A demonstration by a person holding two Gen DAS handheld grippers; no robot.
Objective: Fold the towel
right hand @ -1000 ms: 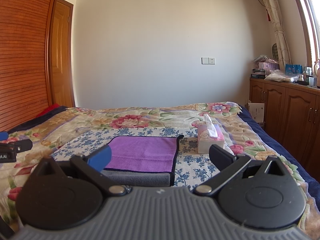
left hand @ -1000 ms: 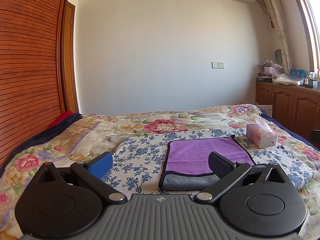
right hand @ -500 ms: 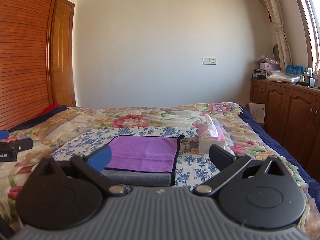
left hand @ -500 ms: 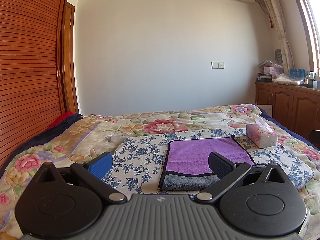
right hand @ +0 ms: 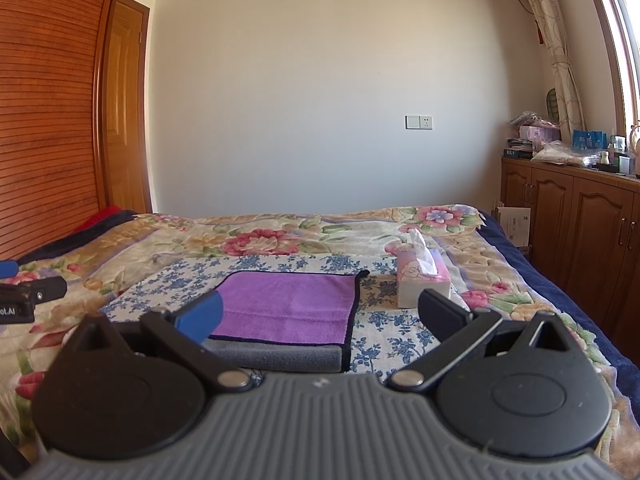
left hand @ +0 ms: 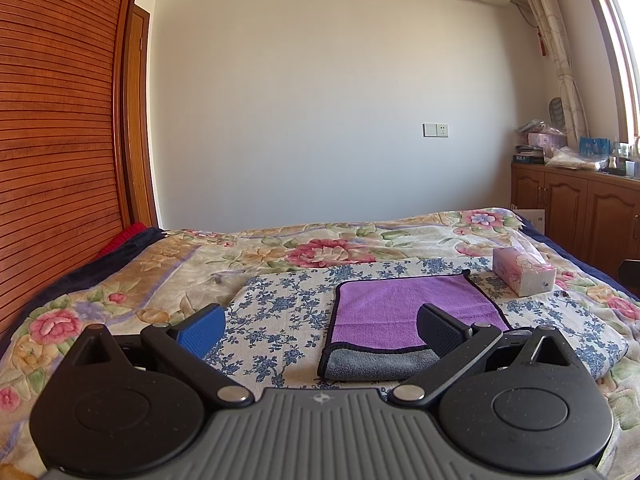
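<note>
Seemingly unchanged, towel (left hand: 404, 312) folded, both tongs (left hand: 320, 326) (right hand: 320, 314) wide.

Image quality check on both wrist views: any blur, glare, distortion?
Left wrist: sharp; fisheye bows the wardrobe; window blown out. Right wrist: sharp too, same bowing, towel evenly daylit, no glare. Both tongs, left and right, in focus.

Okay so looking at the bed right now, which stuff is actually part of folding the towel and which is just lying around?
Part of the job:
purple towel, already folded once, gray underside showing at the near edge
left gripper, open, holding nothing
right gripper, open, holding nothing

Just lying about:
tissue box, beside the towel
blue floral cloth under the towel
cabinet with clutter on top
</note>
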